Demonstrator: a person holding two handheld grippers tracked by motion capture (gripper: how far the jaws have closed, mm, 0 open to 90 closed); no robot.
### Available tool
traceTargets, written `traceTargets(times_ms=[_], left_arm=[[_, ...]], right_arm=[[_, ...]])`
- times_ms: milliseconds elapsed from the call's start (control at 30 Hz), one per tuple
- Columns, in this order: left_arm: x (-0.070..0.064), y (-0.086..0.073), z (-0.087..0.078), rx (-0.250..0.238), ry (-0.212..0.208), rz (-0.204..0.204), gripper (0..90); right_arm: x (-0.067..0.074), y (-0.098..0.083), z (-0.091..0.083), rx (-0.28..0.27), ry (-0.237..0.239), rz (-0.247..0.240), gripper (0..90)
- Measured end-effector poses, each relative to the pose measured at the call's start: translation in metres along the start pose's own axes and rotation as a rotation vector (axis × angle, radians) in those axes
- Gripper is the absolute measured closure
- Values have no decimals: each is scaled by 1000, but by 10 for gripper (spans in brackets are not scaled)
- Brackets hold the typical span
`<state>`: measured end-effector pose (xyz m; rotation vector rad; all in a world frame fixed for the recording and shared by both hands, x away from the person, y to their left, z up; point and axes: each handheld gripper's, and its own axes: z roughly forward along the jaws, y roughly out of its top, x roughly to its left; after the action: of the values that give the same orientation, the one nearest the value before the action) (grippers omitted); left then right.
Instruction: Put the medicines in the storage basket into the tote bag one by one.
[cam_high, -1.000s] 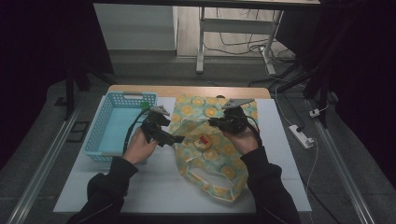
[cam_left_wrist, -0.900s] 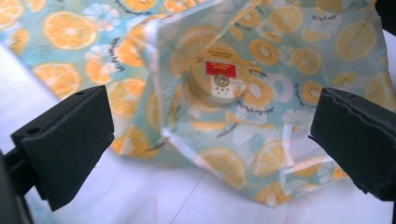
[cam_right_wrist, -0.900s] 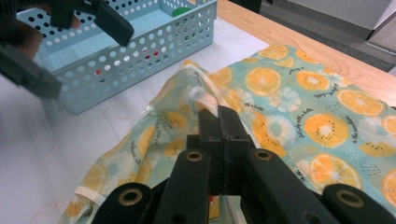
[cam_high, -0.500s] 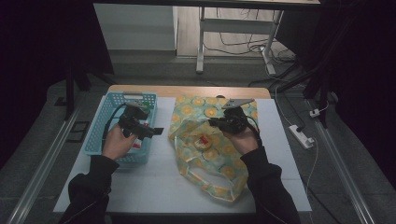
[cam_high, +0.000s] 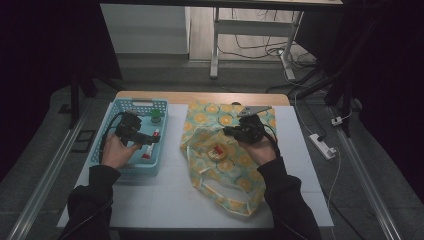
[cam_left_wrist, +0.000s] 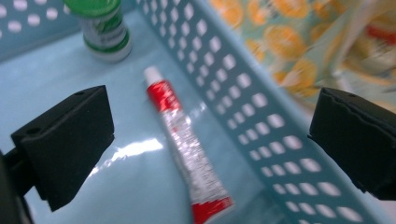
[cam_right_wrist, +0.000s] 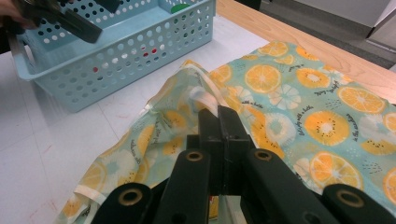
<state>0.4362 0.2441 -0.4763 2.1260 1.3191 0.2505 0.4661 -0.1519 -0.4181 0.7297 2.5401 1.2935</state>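
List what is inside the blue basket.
In the blue basket lie a red-and-silver tube and a green-capped bottle. The open left gripper hides part of its floor.

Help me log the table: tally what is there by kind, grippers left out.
Baskets: 1, blue basket
Tubes: 1, red tube
Bottles: 1, green-capped bottle
Bags: 1, orange-print bag
Small red things in the bag: 1, red item
Total: 5

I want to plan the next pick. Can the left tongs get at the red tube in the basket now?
Probably yes. The left tongs hang open above the tube, which lies flat on the basket floor. Nothing covers it; the basket wall runs close beside it, so one jaw has little room there.
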Motion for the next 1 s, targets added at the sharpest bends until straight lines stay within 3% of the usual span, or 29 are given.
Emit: traceTargets(times_ms=[67,200,400,567,767,1000], left_arm=[[3,0,6,40,28,-1,0],[9,-2,18,99,48,-21,0],[10,0,32,195,75,-16,4],[9,-1,38,243,94,-18,39],[6,-1,42,285,73,2,230],[6,0,44,306,47,-8,418]], right_arm=[[0,0,0,0,0,0,900],[-1,0,-1,-3,1,1,900],[0,0,-1,-2,2,1,900],[0,1,-1,-3,3,-2,900],[0,0,-1,-4,4,0,900],[0,0,0,0,6,-2,900]])
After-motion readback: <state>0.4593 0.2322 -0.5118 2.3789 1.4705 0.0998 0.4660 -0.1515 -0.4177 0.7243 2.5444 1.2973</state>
